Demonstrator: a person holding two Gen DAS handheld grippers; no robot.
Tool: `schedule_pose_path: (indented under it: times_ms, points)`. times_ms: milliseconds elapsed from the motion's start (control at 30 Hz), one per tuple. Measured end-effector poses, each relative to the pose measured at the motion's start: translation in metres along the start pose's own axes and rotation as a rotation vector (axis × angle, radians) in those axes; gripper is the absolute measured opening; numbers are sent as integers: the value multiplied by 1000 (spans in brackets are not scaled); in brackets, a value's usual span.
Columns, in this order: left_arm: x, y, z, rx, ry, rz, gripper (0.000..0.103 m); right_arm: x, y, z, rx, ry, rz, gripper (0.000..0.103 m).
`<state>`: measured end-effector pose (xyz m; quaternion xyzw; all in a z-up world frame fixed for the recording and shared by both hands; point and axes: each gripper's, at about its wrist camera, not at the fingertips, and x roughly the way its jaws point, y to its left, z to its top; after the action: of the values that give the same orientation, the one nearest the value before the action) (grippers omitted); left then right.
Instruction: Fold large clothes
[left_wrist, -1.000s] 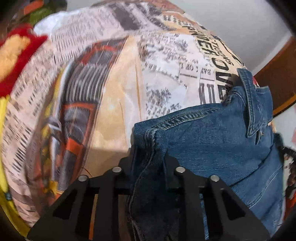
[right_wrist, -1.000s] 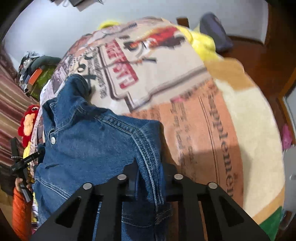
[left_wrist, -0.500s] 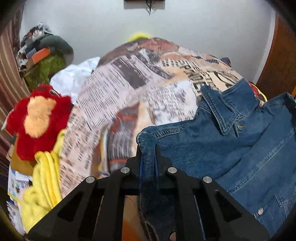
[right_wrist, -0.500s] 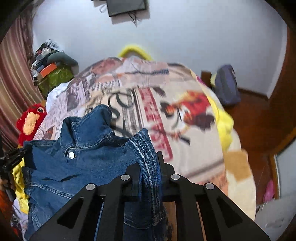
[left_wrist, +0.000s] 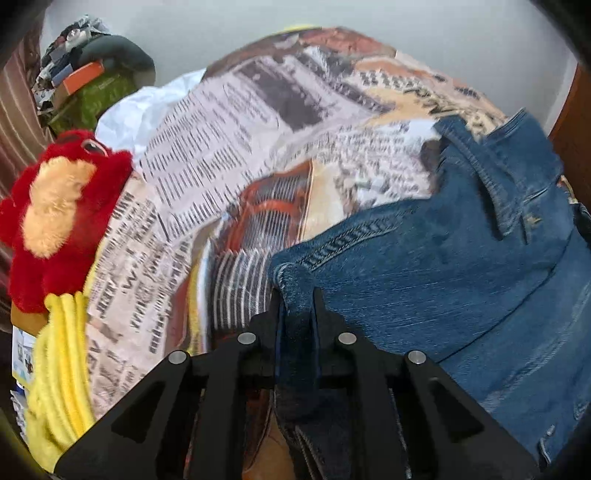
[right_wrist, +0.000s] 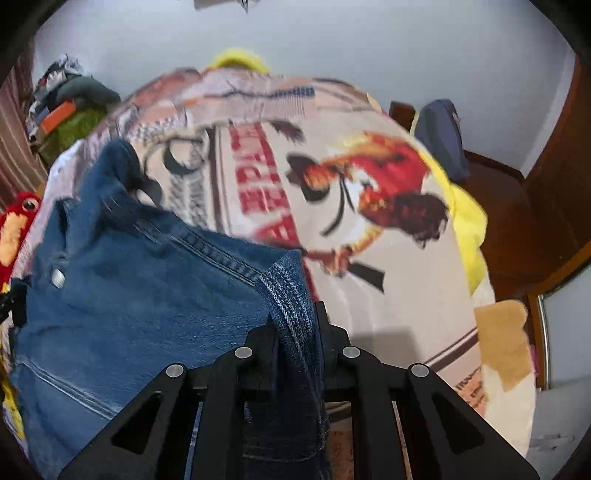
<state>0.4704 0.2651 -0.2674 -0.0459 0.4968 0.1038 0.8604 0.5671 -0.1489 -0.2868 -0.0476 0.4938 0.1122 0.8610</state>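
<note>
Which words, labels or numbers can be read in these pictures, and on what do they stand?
Blanket, newspaper columns: too blurred to read.
Blanket, big red letters: blurred, unreadable.
Denim jacket: no text visible.

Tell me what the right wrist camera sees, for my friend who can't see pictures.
The right gripper pinches a fold of a blue denim jacket, which drapes to the left over a newspaper-print blanket. A red plush toy peeks in at the left edge.
</note>
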Motion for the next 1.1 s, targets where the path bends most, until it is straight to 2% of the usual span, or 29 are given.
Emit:
schedule_pose_path:
  times_ms: [67,100,167,200,233,300,400,500,600,700,900,1033,1100]
  points:
    - [8,1,-2,-14,11,-1,19,9,-2,-4,-5,13,7,14]
    - [12,2,-3,-22,16,-4,20,10,-2,-6,-9,14,-3,20]
    - [14,1,-5,-16,14,5,23,12,1,-7,-37,8,-78,49]
    - [15,0,-6,-8,13,11,24,11,2,-8,-56,-4,-140,73]
    - [15,-1,-7,0,15,20,26,11,4,-9,-84,-23,-208,80]
    - [16,-3,-9,10,21,37,31,10,1,-12,-106,-39,-212,80]
    - [15,-2,-11,-2,36,37,37,2,-9,-13,-52,-22,-176,80]
    - [5,-2,-14,-4,41,33,37,-12,-11,-14,-33,-20,-176,80]
    - [-16,-6,-16,11,14,33,37,-40,-5,-18,-53,-47,-174,80]
    - [-52,-10,-17,11,-35,6,38,-76,5,-23,-82,-99,-163,80]
    - [-129,-25,-23,54,-154,-4,43,-154,24,-35,-124,-195,-109,80]
    - [-175,-34,-35,76,-208,-41,44,-208,42,-55,-155,-261,-69,81]
    - [-199,-39,-48,89,-236,-60,51,-232,49,-68,-163,-281,-36,81]
